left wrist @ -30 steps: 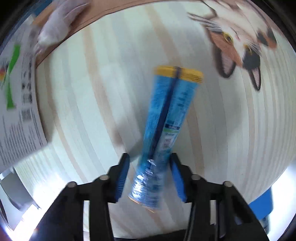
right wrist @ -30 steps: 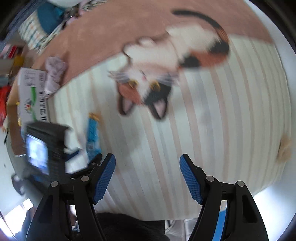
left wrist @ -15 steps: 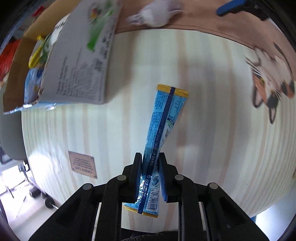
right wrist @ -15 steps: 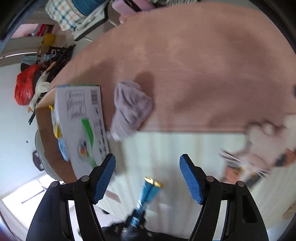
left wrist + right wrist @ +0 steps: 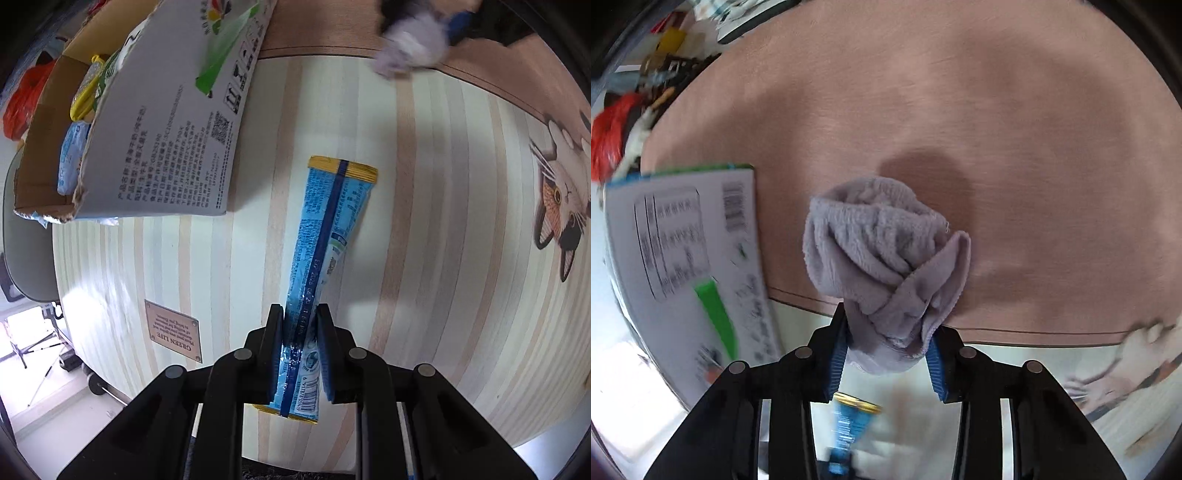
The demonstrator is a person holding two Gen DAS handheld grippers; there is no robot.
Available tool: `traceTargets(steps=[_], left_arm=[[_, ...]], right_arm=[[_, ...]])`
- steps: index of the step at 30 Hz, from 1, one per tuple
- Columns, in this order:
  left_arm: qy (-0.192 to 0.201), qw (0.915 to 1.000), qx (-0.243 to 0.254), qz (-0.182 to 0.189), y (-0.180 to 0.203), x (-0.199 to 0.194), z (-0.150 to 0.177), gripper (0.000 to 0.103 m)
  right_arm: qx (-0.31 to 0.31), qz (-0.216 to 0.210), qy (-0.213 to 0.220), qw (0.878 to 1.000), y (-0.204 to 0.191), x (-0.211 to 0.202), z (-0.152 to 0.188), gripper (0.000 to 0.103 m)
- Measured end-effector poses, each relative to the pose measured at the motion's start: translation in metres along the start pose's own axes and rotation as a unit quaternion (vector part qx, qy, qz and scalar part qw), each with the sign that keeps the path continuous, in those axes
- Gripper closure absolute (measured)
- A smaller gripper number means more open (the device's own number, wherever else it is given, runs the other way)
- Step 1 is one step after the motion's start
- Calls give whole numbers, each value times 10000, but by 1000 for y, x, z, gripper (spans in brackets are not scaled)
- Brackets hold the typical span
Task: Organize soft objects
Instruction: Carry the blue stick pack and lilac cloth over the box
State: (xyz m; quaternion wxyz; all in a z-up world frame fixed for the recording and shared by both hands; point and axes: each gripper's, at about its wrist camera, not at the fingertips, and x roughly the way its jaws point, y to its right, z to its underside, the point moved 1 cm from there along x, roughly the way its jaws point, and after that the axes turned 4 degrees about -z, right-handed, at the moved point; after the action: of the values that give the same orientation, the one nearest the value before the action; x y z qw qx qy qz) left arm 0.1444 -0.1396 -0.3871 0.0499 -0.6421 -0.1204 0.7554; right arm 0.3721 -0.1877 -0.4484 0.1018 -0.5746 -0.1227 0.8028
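Only the left wrist view is showing the open cardboard box (image 5: 48, 147) holding packets at ten o'clock, while the right wrist view alone is giving the crumpled lilac terry cloth (image 5: 886, 258) sharply, straddling the pink-and-striped mat edge (image 5: 1052, 331). The left gripper (image 5: 300, 345) is pointing steeply down, clamping the long blue sachet with yellow ends (image 5: 332, 221), which is stretching toward twelve o'clock. The right gripper (image 5: 886, 354), jaws having just been closing, is pinching the cloth's near fold, the bulk bunching toward twelve.
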Motion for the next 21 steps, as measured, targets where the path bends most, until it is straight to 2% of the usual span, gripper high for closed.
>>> traceTargets(steps=[3,11,16,21], left_arm=[[86,9999,87,19,11,-13,-4,88],[731,9960,391,347,11,-83,3,88],[1288,9876,499,747,-3,-146,-2,90],[1681,9773,526,1179,-43,-175,-11,92]], right_arm=[[-197,97,182,9996,21,-16,17,64],[-170,-346,925,9950,91,-82,97,64],[-65,-550,1249,9906,107,-109,167,64],[-164,-642,1565,9855,76,-142,213,64]])
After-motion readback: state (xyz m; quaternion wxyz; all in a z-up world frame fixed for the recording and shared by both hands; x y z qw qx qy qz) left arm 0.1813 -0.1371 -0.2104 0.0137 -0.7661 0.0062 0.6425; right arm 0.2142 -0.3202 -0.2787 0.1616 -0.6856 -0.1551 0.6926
